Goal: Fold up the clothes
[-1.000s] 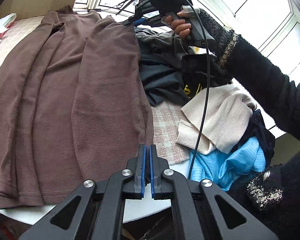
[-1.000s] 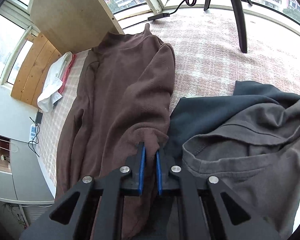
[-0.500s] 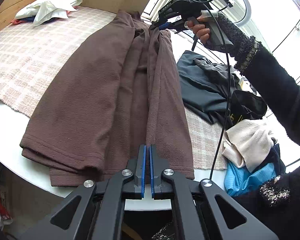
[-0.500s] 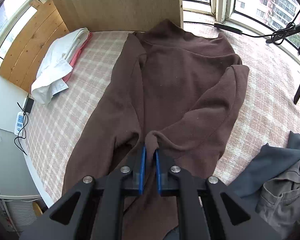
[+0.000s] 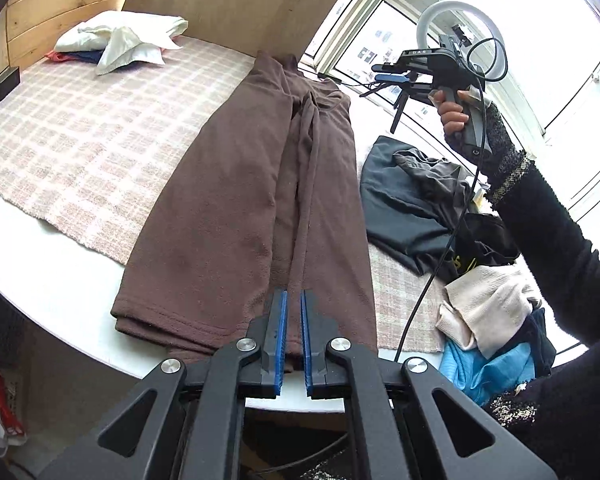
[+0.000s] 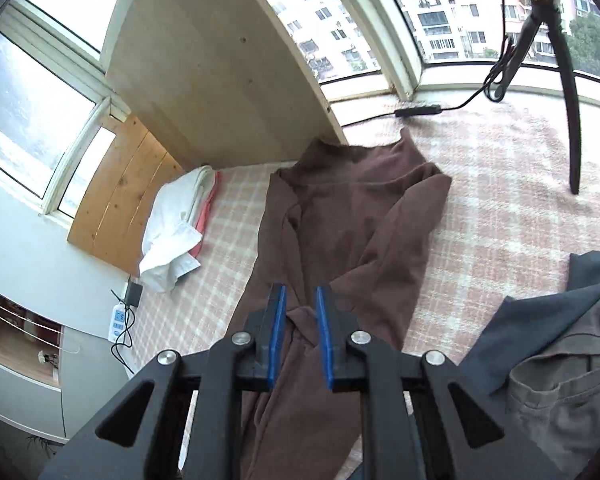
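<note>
A brown long-sleeved top (image 5: 240, 200) lies lengthwise on the checked cloth (image 5: 80, 140), its sides and sleeves folded inward. My left gripper (image 5: 293, 296) hovers just above the top's near hem. Its blue pads stand almost together and grip nothing. In the left wrist view a hand holds my right gripper (image 5: 380, 73) high above the collar end. Its jaws are opening and nothing hangs from them. Seen from the right wrist, the right gripper (image 6: 300, 292) is over the folded sleeve of the top (image 6: 360, 220), and the pads are clear of the cloth.
A heap of dark grey clothes (image 5: 404, 208), a cream knit (image 5: 488, 304) and a blue garment (image 5: 488, 368) lies right of the top. Folded white cloth (image 5: 120, 40) sits at the far left corner. A ring light on a tripod (image 5: 456, 12) stands behind. The table's white edge (image 5: 60, 280) is near.
The right gripper carried the sleeve over the top's body, let it go and rose clear. The left gripper drew back toward the hem, and its pads parted slightly.
</note>
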The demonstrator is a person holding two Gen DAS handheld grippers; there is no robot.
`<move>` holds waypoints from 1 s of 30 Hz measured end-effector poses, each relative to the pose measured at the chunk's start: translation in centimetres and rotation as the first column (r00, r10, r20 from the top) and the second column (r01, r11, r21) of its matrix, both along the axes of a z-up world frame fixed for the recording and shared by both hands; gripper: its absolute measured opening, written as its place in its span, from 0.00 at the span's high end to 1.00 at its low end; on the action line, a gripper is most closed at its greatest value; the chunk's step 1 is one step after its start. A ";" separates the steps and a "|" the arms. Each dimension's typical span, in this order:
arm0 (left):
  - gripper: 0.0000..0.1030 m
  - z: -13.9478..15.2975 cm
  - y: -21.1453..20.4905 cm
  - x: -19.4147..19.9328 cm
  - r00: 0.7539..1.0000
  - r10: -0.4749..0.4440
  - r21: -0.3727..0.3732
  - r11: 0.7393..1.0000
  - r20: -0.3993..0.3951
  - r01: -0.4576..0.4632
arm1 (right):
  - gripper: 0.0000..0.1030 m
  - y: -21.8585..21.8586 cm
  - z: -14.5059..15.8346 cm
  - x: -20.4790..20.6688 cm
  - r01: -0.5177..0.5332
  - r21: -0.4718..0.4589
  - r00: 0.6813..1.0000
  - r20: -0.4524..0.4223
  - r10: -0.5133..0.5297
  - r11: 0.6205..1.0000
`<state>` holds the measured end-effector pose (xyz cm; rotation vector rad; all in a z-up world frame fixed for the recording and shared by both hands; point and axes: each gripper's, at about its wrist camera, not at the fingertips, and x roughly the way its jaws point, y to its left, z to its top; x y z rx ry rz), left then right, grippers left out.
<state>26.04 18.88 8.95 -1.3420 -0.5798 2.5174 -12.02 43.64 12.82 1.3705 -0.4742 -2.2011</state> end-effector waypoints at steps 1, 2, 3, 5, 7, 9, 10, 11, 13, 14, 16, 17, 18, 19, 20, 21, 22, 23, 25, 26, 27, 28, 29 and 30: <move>0.95 0.2 0.8 -0.8 0.999 -0.032 -0.011 0.999 -0.009 0.032 | 0.85 1.2 0.4 -0.1 0.017 0.020 1.000 -0.020 -0.016 1.000; 0.95 0.2 1.7 -1.7 0.998 -0.066 -0.027 0.998 -0.015 0.065 | 0.85 1.8 0.4 -0.2 0.023 0.033 0.999 -0.027 -0.022 0.999; 0.95 0.1 2.7 -2.6 0.995 -0.100 -0.048 0.994 -0.018 0.100 | 0.85 1.8 0.0 -0.4 0.016 0.039 1.000 -0.020 -0.016 0.999; 0.95 -0.5 4.3 -4.3 0.987 -0.157 -0.067 0.986 -0.025 0.155 | 0.85 1.7 -0.8 -0.9 0.003 0.050 1.000 -0.005 -0.003 0.999; 0.95 -1.3 5.4 -5.8 0.982 -0.186 -0.073 0.980 -0.018 0.185 | 0.84 0.2 -2.2 -1.3 -0.030 0.085 1.000 0.005 0.029 0.996; 0.95 -2.2 6.1 -7.0 0.979 -0.202 -0.083 0.976 0.000 0.201 | 0.85 -1.7 -3.7 -1.9 -0.063 0.136 0.998 0.009 0.062 0.989; 0.95 -2.7 6.3 -7.6 0.978 -0.207 -0.089 0.974 0.012 0.207 | 0.85 -2.6 -4.5 -2.3 -0.068 0.173 0.998 0.006 0.069 0.983; 0.95 -3.2 6.5 -8.0 0.977 -0.210 -0.094 0.973 0.026 0.212 | 0.85 -3.6 -5.3 -2.8 -0.074 0.210 0.997 0.002 0.075 0.975; 0.95 -4.5 6.5 -8.5 0.974 -0.215 -0.103 0.970 0.067 0.221 | 0.85 -4.7 -6.9 -4.3 -0.069 0.287 0.998 0.005 0.070 0.956; 0.95 -5.3 6.5 -8.7 0.971 -0.218 -0.102 0.968 0.094 0.227 | 0.85 -4.9 -7.9 -5.1 -0.063 0.310 0.998 0.017 0.060 0.949; 0.95 -6.5 6.2 -8.7 0.966 -0.217 -0.077 0.970 0.138 0.229 | 0.87 -4.7 -10.0 -7.0 -0.049 0.325 0.998 0.062 0.030 0.945; 0.95 -6.6 5.9 -8.5 0.966 -0.214 -0.052 0.973 0.144 0.223 | 0.88 -4.6 -10.4 -7.5 -0.043 0.326 0.997 0.074 0.020 0.945; 0.95 -6.3 5.5 -8.3 0.966 -0.211 -0.036 0.975 0.146 0.219 | 0.88 -4.4 -10.2 -7.6 -0.038 0.319 0.997 0.076 0.015 0.947; 0.95 -5.6 5.1 -8.0 0.968 -0.208 -0.029 0.977 0.140 0.214 | 0.88 -4.2 -10.0 -7.6 -0.034 0.312 0.997 0.078 0.010 0.949; 0.95 -4.6 4.4 -7.6 0.972 -0.198 -0.028 0.979 0.124 0.203 | 0.88 -4.0 -9.8 -7.7 -0.029 0.305 0.997 0.080 0.005 0.952; 0.95 -3.4 3.5 -7.0 0.978 -0.185 -0.032 0.982 0.101 0.189 | 0.87 -3.8 -9.3 -7.2 -0.029 0.283 0.997 0.076 0.008 0.959; 0.95 -2.2 2.3 -6.3 0.982 -0.171 -0.043 0.984 0.077 0.175 | 0.86 -3.4 -8.4 -6.2 -0.035 0.243 0.998 0.065 0.020 0.969; 0.93 -1.2 1.0 -5.6 0.986 -0.157 -0.071 0.984 0.056 0.161 | 0.86 -3.0 -7.4 -5.1 -0.042 0.202 0.998 0.054 0.032 0.978; 0.87 0.4 -1.2 -4.4 0.991 -0.128 -0.154 0.979 0.029 0.131 | 0.86 -2.6 -5.6 -2.6 -0.067 0.133 0.998 0.027 0.064 0.989; 0.87 1.0 -2.4 -3.8 0.993 -0.118 -0.190 0.974 0.021 0.120 | 0.86 -2.9 -5.1 -0.5 -0.100 0.130 0.995 0.013 0.100 0.986; 0.87 1.1 -3.4 -3.5 0.993 -0.117 -0.211 0.970 0.024 0.119 | 0.86 -3.5 -4.8 1.8 -0.138 0.141 0.990 0.004 0.139 0.980; 0.87 0.9 -4.3 -3.5 0.992 -0.121 -0.222 0.967 0.033 0.126 | 0.86 -4.1 -4.5 4.2 -0.175 0.153 0.984 -0.005 0.178 0.973; 0.87 0.4 -5.1 -3.4 0.990 -0.133 -0.228 0.963 0.046 0.140 | 0.86 -4.6 -4.6 6.5 -0.202 0.165 0.978 -0.007 0.206 0.965; 0.87 -0.2 -5.8 -3.5 0.987 -0.151 -0.232 0.959 0.062 0.162 | 0.86 -5.2 -5.0 8.9 -0.219 0.177 0.975 -0.001 0.222 0.960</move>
